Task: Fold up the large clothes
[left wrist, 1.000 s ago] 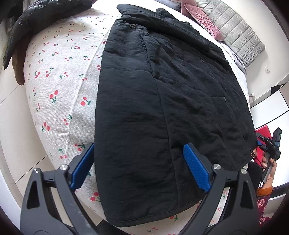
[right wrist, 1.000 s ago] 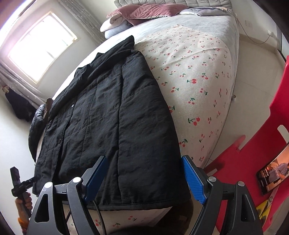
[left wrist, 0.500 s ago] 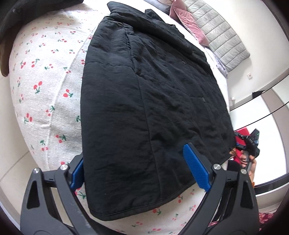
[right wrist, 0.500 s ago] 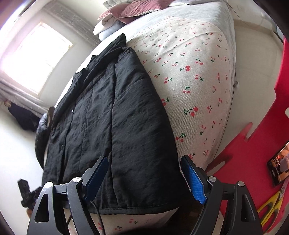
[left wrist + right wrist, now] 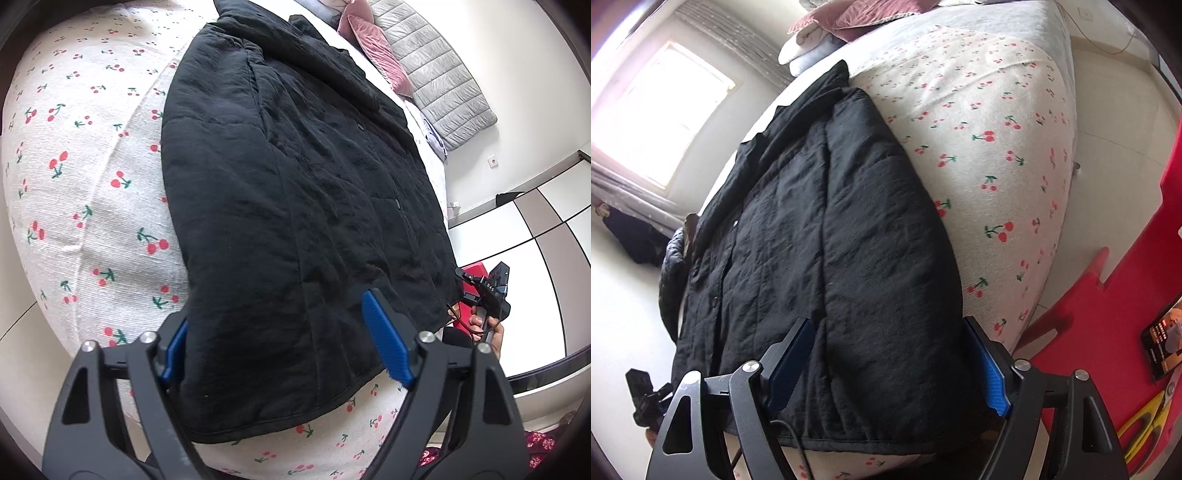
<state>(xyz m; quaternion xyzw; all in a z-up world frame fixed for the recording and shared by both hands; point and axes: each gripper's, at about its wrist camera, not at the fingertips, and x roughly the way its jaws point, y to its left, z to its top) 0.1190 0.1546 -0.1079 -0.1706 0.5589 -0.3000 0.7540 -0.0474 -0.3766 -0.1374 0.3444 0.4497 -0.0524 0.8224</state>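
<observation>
A black quilted jacket lies flat on the cherry-print bedsheet, collar at the far end, hem at the near bed edge. My left gripper is open, its blue pads straddling the hem's left corner. In the right wrist view the same jacket fills the middle, and my right gripper is open with its pads either side of the hem's right corner. Neither gripper holds the cloth. The right gripper also shows in the left wrist view.
Pink and grey pillows lie at the head of the bed. A red foam mat with yellow scissors covers the floor on the right. A dark garment hangs off the bed's left side.
Both grippers have moved forward and down to the jacket's hem, so the hem corners now sit between their open pads. The jacket has not moved.
</observation>
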